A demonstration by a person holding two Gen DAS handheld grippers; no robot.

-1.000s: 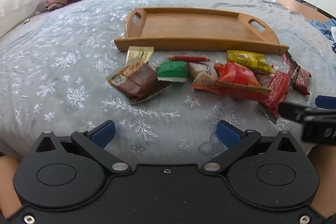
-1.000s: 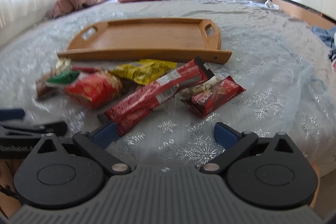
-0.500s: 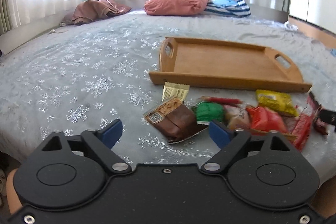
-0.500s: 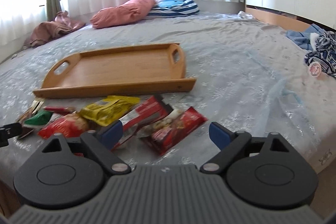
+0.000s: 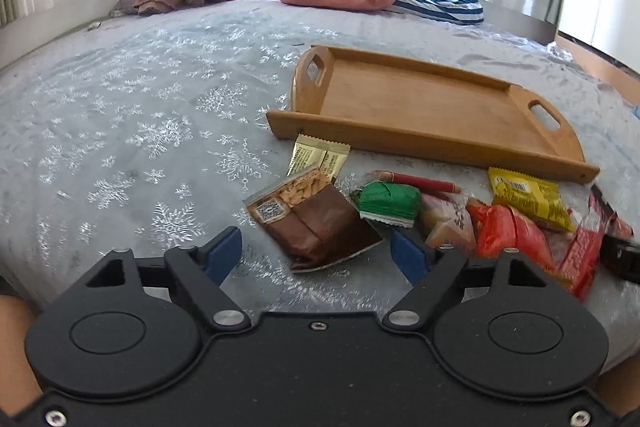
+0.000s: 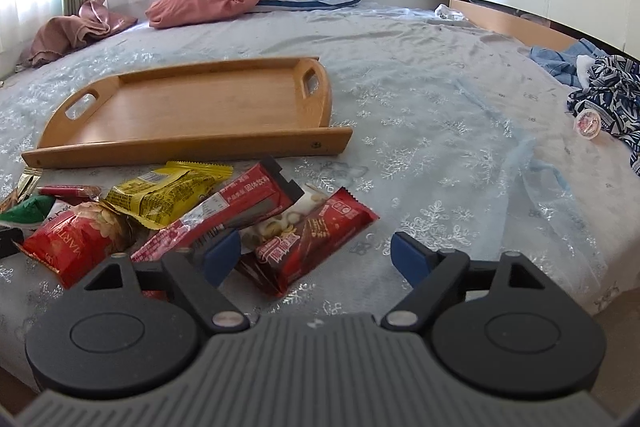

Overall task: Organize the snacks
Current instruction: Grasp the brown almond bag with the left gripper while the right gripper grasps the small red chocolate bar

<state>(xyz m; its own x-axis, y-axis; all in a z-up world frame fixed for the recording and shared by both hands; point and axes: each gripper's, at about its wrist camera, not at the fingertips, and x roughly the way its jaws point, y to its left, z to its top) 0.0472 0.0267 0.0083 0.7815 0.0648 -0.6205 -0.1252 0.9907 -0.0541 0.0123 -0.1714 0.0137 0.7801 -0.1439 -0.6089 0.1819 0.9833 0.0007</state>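
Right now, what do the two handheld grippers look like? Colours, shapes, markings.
Left gripper: glossy black body, two round pivot discs, silver pins, black linkage arms, blue finger pads. Right gripper: same black discs, linkages and blue pads, but a ribbed grey body. No cables visible; no markings visible on either from its own camera.

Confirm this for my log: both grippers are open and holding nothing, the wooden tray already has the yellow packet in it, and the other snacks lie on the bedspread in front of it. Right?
Not quite. The wooden tray holds nothing; the yellow packet lies on the bedspread with the other snacks, as the right wrist view shows. Both the left gripper and right gripper are open.
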